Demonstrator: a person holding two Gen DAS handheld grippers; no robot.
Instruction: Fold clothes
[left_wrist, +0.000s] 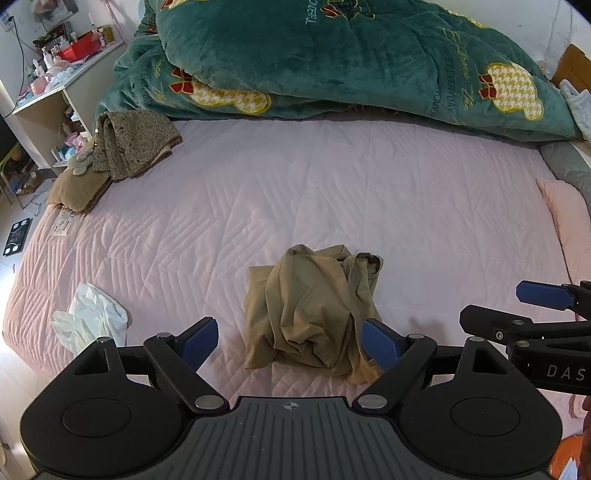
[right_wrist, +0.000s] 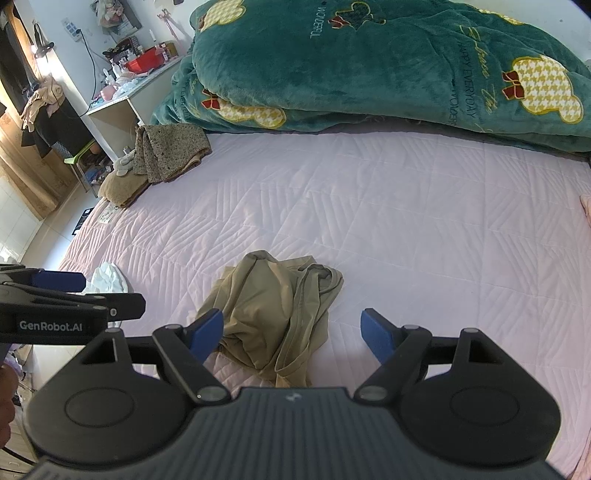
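- The bed fills most of both views, covered with a pale pink quilted sheet; a wide bare stretch of it lies open between the near edge and the heap at the far side.
- A dark green plush blanket with yellow houndstooth bear shapes and red bows is bunched along the whole far side of the bed, and its lower edge marks where the free sheet ends.
- At the bed's left edge, beside a white desk crowded with small items, lies a speckled brown knitted garment, partly on top of a tan folded garment that reaches the mattress corner.
- A pink pillow lies at the right edge of the bed, seen only in part.
- The khaki garment is crumpled in a heap near the front edge of the bed, about in the middle of its width, with flat sheet open on its left, right and far sides.
- A crumpled white cloth lies near the front left corner, well apart from the khaki heap.
- The left gripper is spread wide with nothing between its blue pads; in its own view the right pad overlaps the heap's right border, but contact I cannot tell.
- The right gripper is also spread wide and holds nothing; its left pad appears at the heap's left border, and its right pad is over bare sheet.
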